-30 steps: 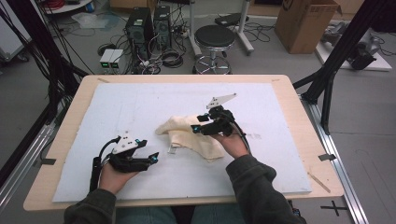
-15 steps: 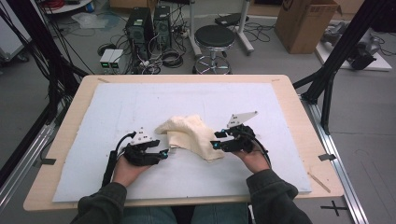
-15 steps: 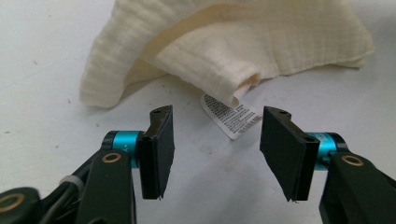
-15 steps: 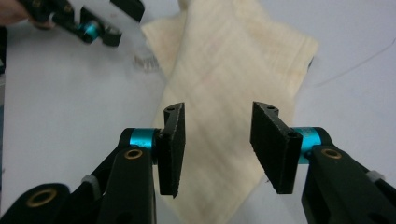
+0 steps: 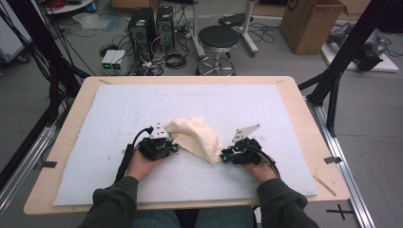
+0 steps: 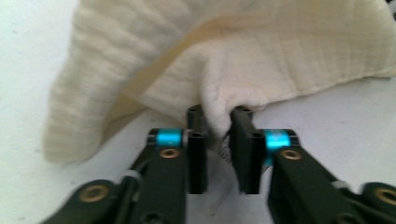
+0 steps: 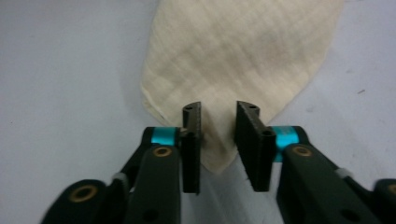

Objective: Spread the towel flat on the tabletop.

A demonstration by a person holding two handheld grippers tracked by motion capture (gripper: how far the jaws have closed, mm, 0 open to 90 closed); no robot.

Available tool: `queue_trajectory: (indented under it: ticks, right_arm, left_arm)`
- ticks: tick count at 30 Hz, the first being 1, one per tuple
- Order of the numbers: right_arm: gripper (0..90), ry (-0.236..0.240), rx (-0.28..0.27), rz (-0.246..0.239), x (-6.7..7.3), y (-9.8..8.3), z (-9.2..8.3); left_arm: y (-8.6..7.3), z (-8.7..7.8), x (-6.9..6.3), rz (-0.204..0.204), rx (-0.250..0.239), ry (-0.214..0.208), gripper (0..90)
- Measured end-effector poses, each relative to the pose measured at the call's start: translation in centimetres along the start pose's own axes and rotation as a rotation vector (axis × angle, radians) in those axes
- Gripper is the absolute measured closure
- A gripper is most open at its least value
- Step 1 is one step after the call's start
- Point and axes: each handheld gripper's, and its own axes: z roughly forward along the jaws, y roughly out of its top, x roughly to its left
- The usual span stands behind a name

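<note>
Between left gripper [image 6: 217, 128] jaws: bunched cloth [image 6: 261, 60].

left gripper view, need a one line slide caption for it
Left gripper closing its black jaws on a bunched fold of the cream waffle-weave cloth lying on the white table cover.

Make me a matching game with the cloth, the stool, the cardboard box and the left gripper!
Things:
1. cream cloth
2. stool
3. cardboard box
4. left gripper

Places or states:
A. on the floor, far right behind the table
B. crumpled on the white mat
C. fingers pinching a fold of cloth
D. black round seat, beyond the table's far edge

Pairs: 1-B, 2-D, 3-A, 4-C
</note>
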Motion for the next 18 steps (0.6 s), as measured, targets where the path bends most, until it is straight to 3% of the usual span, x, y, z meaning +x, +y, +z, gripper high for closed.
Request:
queue_trajectory:
  ticks: [4, 10, 13, 16, 18]
  right_arm:
    - [84.8, 0.014, -0.015, 0.006, -0.1, 0.0, -0.2]
    - [85.9, 0.014, -0.052, 0.000, 0.3, 0.6, -1.1]
    - [85.9, 0.015, -0.081, -0.017, 0.8, 1.1, -1.7]
    - [85.9, 0.021, -0.109, -0.021, 1.4, 1.5, -2.5]
    - [86.0, 0.036, -0.119, -0.032, 1.9, 1.7, -2.9]
  left_arm:
    - [0.4, -1.3, 0.3, 0.027, -0.005, 0.003, 84.6]
    - [1.5, -3.5, 0.4, 0.078, -0.020, 0.013, 84.5]
    - [1.9, -5.6, 0.3, 0.141, -0.011, 0.017, 84.4]
    - [2.0, -6.7, 0.3, 0.169, 0.001, 0.007, 84.2]
    - [1.7, -8.1, -0.2, 0.223, 0.033, -0.005, 84.1]
